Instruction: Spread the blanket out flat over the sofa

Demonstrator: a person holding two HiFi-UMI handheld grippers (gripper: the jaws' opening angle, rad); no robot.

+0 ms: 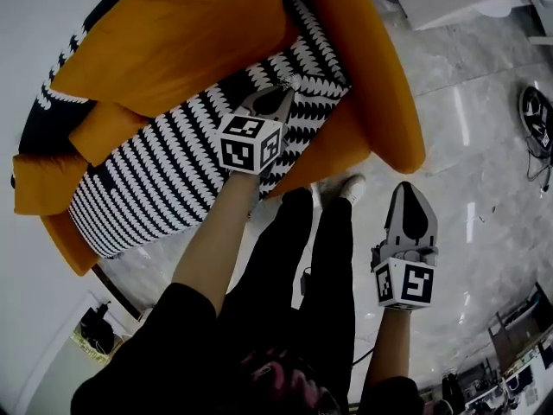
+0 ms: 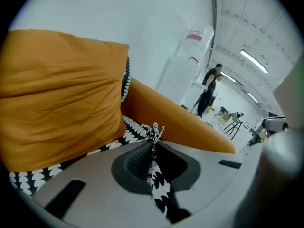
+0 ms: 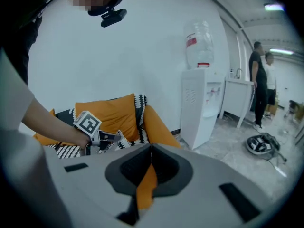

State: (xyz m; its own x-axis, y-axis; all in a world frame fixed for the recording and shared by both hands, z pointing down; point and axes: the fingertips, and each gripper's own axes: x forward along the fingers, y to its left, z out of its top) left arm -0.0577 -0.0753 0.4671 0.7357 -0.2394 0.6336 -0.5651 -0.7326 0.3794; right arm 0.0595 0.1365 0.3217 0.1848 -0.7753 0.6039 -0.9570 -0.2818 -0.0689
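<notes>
Blk top (image 1: 164, 344), blk trousers (image 1: 333, 266), white shoe (image 1: 350, 187); grey left gripper (image 1: 288, 85) & right gripper (image 1: 406, 188).

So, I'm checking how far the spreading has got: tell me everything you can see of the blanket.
The blanket is soft fabric in a black-and-white toothed pattern. It covers the seat of the orange sofa and runs up behind the orange cushion resting on it. The left claw is shut on a pinched fold near one sofa arm.

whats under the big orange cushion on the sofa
The black-and-white blanket runs beneath the cushion, showing at its front and left edges. How it lies underneath, and the sofa seat there, are covered.
</notes>
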